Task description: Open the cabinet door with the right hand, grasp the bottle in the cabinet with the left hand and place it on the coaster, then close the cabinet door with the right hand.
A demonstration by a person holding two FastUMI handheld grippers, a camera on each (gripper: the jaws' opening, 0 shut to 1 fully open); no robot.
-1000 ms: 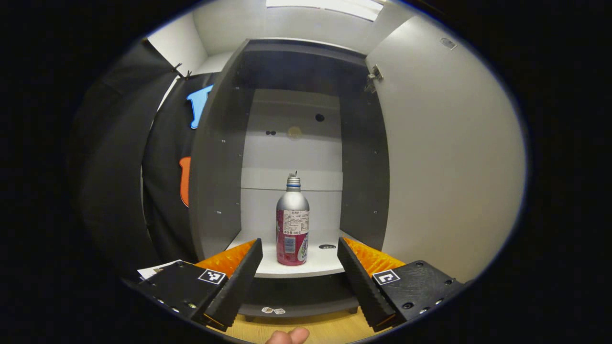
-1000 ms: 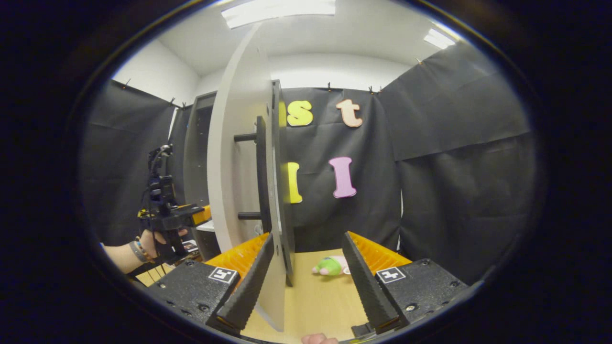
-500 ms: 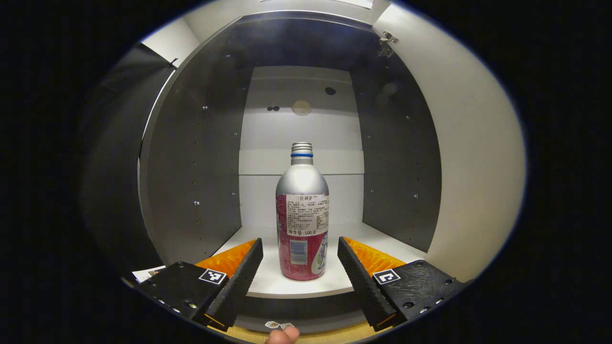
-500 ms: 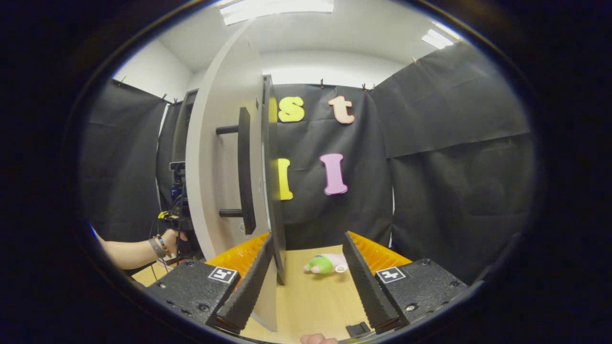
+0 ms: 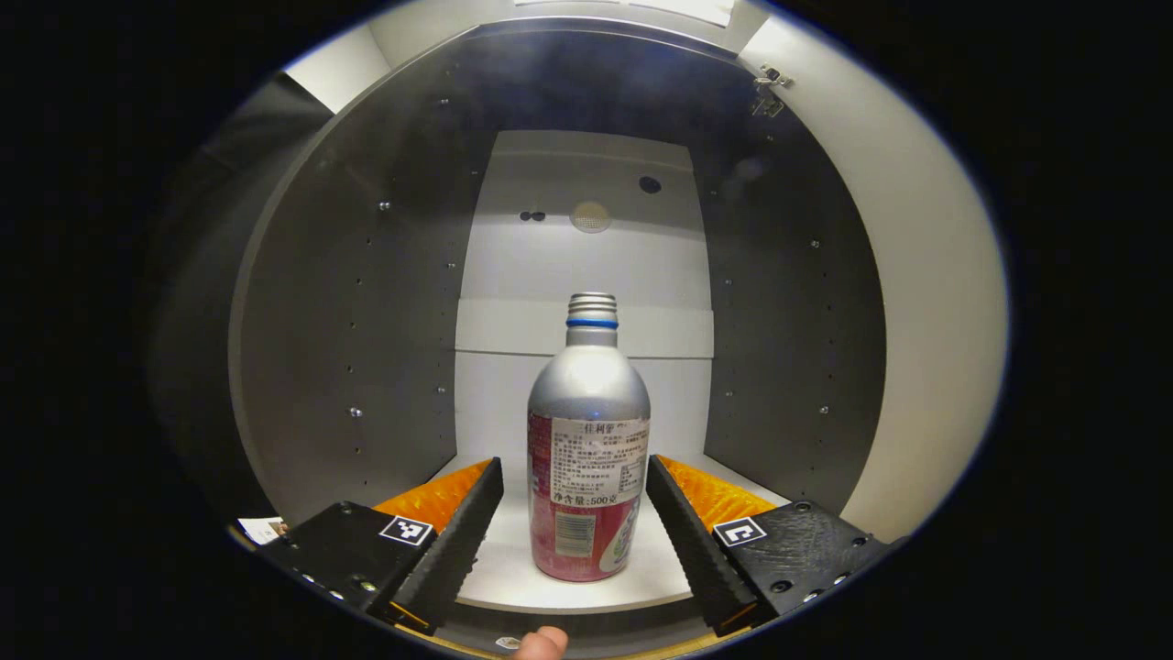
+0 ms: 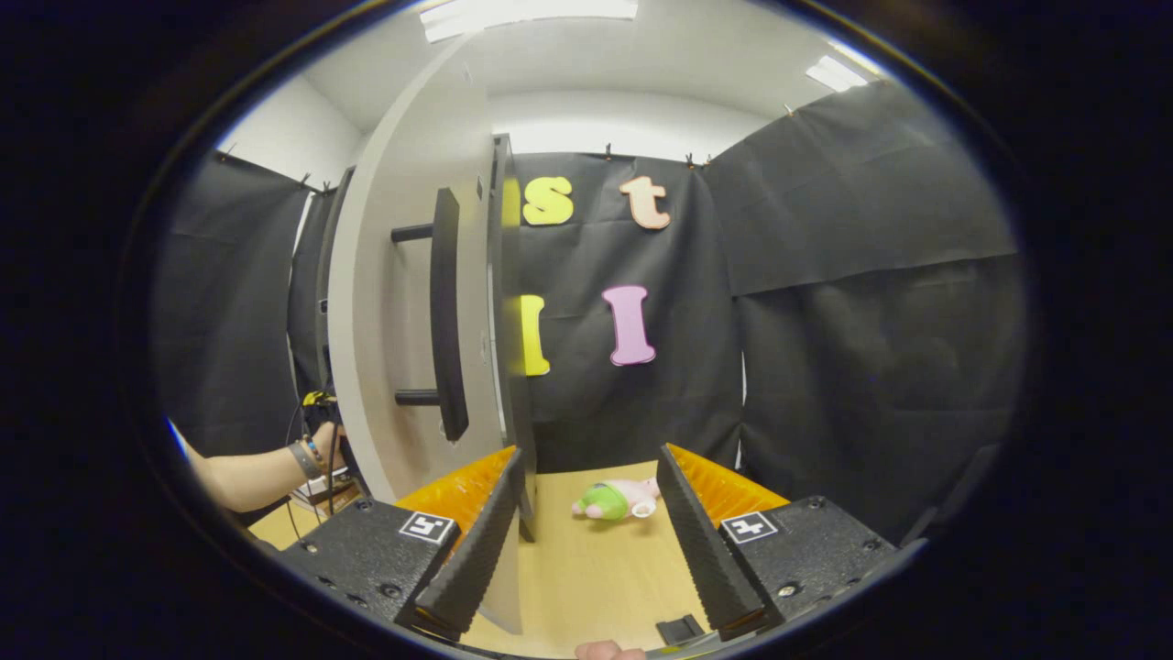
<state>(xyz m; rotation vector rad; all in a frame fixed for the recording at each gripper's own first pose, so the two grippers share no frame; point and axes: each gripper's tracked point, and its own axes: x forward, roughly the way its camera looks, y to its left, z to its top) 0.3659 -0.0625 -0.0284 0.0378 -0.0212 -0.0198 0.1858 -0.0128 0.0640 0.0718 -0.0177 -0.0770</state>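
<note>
The bottle (image 5: 588, 449) is silver on its shoulder and neck, with a blue ring under the cap and a red-pink lower body bearing a white printed label. The cabinet (image 5: 367, 321) has dark grey side walls, a pale back panel and a white shelf (image 5: 586, 587). The cabinet door (image 6: 403, 302) is light grey with a black handle (image 6: 446, 312). The surface (image 6: 596, 568) is light wood; on it lies a green and pink toy (image 6: 612, 500).
</note>
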